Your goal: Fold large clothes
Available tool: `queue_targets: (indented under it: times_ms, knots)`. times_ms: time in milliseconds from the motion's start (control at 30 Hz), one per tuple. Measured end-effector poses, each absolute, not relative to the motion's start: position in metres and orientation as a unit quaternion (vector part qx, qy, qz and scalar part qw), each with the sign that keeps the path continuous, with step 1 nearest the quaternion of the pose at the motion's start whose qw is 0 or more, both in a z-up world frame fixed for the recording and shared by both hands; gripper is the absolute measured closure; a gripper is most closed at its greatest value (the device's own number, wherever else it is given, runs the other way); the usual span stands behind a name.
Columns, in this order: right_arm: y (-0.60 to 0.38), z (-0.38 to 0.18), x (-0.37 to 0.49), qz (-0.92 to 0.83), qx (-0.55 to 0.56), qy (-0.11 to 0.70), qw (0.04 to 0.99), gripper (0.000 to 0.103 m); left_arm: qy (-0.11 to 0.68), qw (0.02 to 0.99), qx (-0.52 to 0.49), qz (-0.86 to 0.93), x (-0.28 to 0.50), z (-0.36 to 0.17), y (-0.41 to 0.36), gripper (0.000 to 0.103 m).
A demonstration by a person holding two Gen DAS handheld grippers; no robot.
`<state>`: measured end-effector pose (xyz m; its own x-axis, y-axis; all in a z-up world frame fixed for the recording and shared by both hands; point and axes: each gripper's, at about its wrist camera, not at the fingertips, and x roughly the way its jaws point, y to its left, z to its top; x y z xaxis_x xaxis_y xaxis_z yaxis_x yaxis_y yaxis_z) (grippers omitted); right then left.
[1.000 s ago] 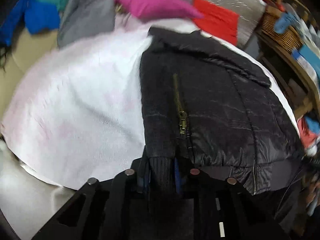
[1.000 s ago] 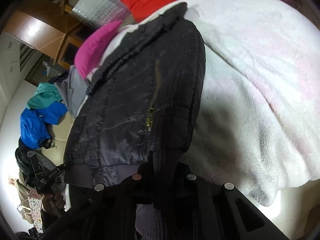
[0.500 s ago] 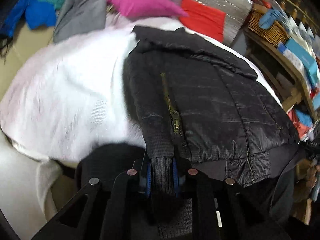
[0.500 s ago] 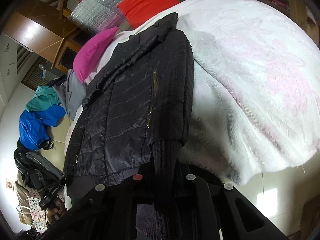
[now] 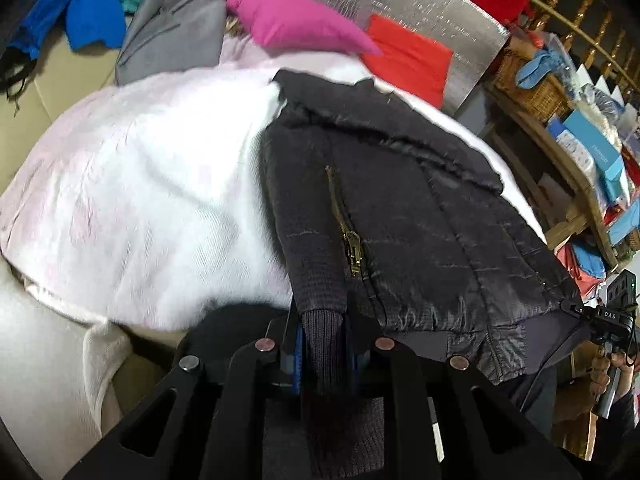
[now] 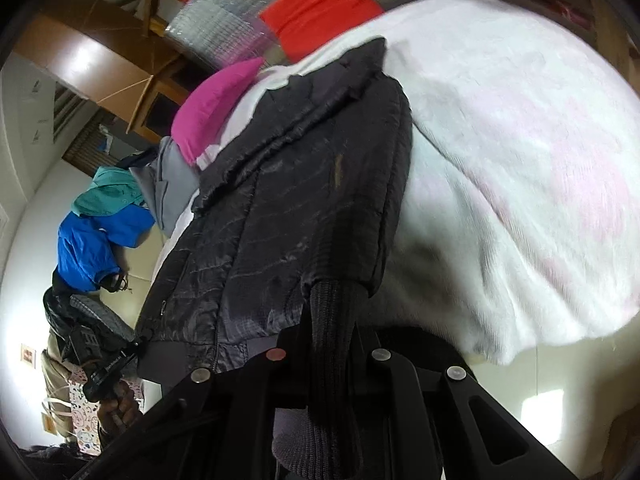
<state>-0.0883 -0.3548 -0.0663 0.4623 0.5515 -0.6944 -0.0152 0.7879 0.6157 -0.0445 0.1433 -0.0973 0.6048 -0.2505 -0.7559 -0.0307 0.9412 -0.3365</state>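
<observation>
A black quilted jacket [image 5: 420, 220] lies front up on the white blanket [image 5: 140, 200] of a bed, its hem hanging over the near edge. My left gripper [image 5: 322, 332] is shut on a ribbed knit cuff [image 5: 322, 320] at the jacket's left bottom corner, beside a brass zip. The right gripper [image 5: 600, 314] shows at the far right by the other hem corner, held in a hand. In the right wrist view the jacket [image 6: 280, 220] stretches away over the blanket [image 6: 520, 160]. There my right gripper [image 6: 332, 332] is shut on a ribbed cuff [image 6: 332, 312], and the left gripper [image 6: 108, 360] shows at the lower left.
At the head of the bed lie a pink pillow [image 5: 296, 20], a red cushion [image 5: 408, 60] and a grey garment [image 5: 172, 32]. A blue and teal garment [image 5: 92, 8] lies at the far left. A wooden shelf with a wicker basket [image 5: 532, 88] and boxes stands on the right.
Both grippers have drawn back with the cuffs in them, and the jacket has slid toward the near edge of the bed. Its hem now hangs past the blanket's edge.
</observation>
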Motion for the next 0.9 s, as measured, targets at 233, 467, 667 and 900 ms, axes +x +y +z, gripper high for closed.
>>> queue_targets:
  times_ms: [233, 467, 667, 900]
  knots:
    - [-0.364, -0.064, -0.092, 0.190, 0.294, 0.471, 0.810, 0.091, 0.437, 0.883, -0.158, -0.063, -0.042, -0.087, 0.143, 0.085]
    - [-0.367, -0.072, -0.093, 0.198, 0.306, 0.467, 0.806, 0.091, 0.454, 0.880, -0.131, -0.048, -0.029, -0.090, 0.134, 0.085]
    - [-0.363, -0.070, -0.094, 0.199, 0.298, 0.467, 0.808, 0.091, 0.452, 0.884, -0.115, -0.038, -0.030, -0.088, 0.129, 0.085]
    - [-0.363, -0.070, -0.096, 0.195, 0.295, 0.469, 0.809, 0.091, 0.451, 0.885, -0.109, -0.037, -0.033, -0.089, 0.128, 0.085]
